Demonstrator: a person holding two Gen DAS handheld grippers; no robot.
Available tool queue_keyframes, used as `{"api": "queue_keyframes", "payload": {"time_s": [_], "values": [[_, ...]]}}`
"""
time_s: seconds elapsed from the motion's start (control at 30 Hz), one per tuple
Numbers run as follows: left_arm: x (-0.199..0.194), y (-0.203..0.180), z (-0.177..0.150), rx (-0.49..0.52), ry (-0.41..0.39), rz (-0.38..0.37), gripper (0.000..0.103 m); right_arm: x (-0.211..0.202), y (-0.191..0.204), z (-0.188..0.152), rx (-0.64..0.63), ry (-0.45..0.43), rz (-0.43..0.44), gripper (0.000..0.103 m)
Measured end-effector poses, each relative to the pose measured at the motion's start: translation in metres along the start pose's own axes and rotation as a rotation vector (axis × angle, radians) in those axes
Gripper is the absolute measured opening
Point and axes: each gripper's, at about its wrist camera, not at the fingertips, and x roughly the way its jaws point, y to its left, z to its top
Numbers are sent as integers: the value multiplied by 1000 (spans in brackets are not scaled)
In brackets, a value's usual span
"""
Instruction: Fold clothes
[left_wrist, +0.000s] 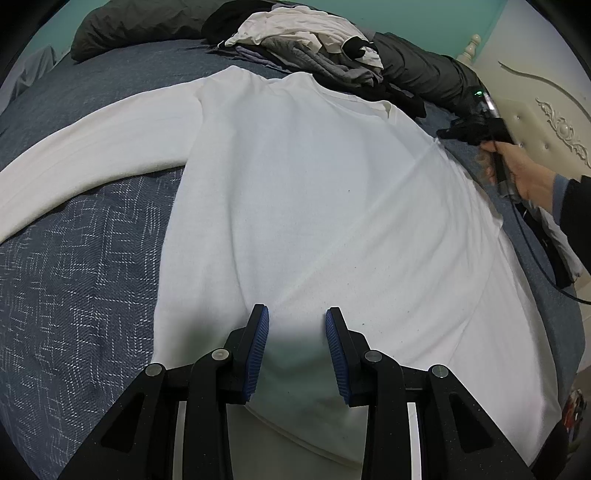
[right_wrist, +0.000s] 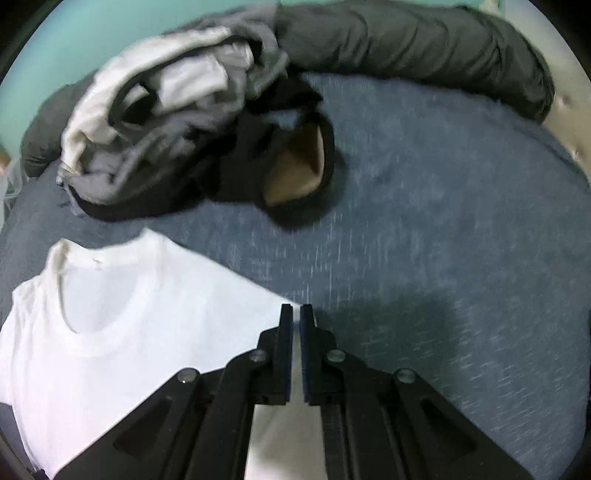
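White long-sleeve shirt (left_wrist: 314, 192) lies flat on blue bedspread (left_wrist: 81, 295), 1 sleeve stretched out to the left side. Left gripper (left_wrist: 296, 317) above the hem end, jaws partly open, gripping nothing. Right gripper (right_wrist: 296, 314) at the shirt's shoulder edge, jaws nearly closed; grip on fabric unclear. Clothes pile (right_wrist: 177, 122) and dark jacket (right_wrist: 424, 48) beyond the collar.

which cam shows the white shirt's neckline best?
Right wrist view: the white shirt has its collar opening in plain sight at lower left, though slightly blurred. The left wrist view shows the whole body and one spread sleeve, but the collar is far off and foreshortened.
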Motion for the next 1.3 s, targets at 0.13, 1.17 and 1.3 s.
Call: {"api": "queue_keyframes", "payload": {"time_s": [0.13,1.17,1.3], "values": [[0,0,-1,-1,2,0,35,-28,-1,-23,-13,-6,45,3],[3,-3,-1,3,12,4,40,-94,-29,-159,-14,96,0,3],[3,-4,-1,6,14,9,40,-103,-27,-163,-13,74,26,3]]}}
